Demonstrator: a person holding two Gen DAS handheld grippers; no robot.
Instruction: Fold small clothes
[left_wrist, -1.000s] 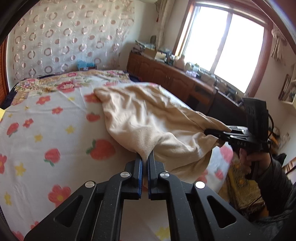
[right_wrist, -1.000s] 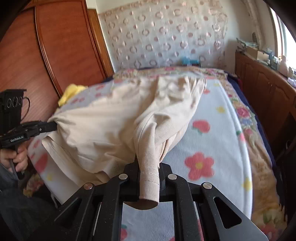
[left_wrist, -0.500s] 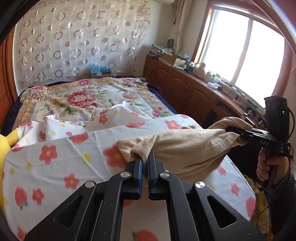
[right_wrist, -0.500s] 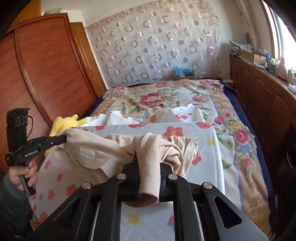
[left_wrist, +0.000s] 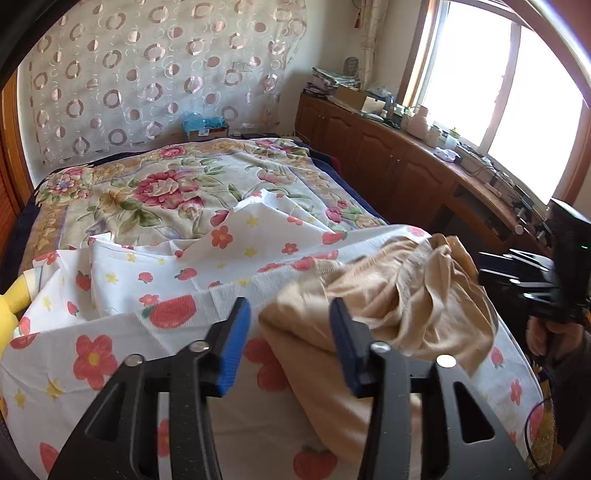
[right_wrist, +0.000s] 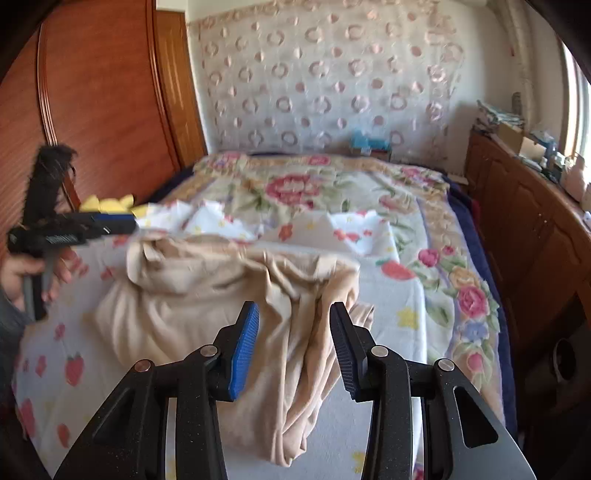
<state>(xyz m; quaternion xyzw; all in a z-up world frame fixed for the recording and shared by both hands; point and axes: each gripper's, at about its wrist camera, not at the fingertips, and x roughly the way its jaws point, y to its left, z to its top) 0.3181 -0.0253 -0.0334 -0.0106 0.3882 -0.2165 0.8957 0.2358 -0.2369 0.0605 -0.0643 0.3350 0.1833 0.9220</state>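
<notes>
A beige garment (left_wrist: 388, 306) (right_wrist: 207, 295) lies in a crumpled heap on the white strawberry-print sheet (left_wrist: 147, 332) (right_wrist: 391, 295) at the near end of the bed. My left gripper (left_wrist: 290, 332) hangs just above the garment's left edge. Its jaws are opening and the blue pads (left_wrist: 236, 343) touch no cloth. My right gripper (right_wrist: 293, 332) hovers over a long fold of the garment, jaws opening too, pads (right_wrist: 341, 347) clear of it. Each view shows the other gripper, hand-held at the heap's far side: the right gripper (left_wrist: 495, 264) and the left gripper (right_wrist: 122, 223).
A floral bedspread (left_wrist: 147, 184) covers the far half of the bed. A yellow plush toy (left_wrist: 11, 299) (right_wrist: 107, 203) sits at the left edge. A wooden cabinet (left_wrist: 388, 158) with clutter runs under the window on the right. A wooden wardrobe (right_wrist: 92, 92) stands on the left.
Both grippers, shut on the garment before, have drawn back toward the near end of the bed and let go. The garment has dropped into a heap on the sheet.
</notes>
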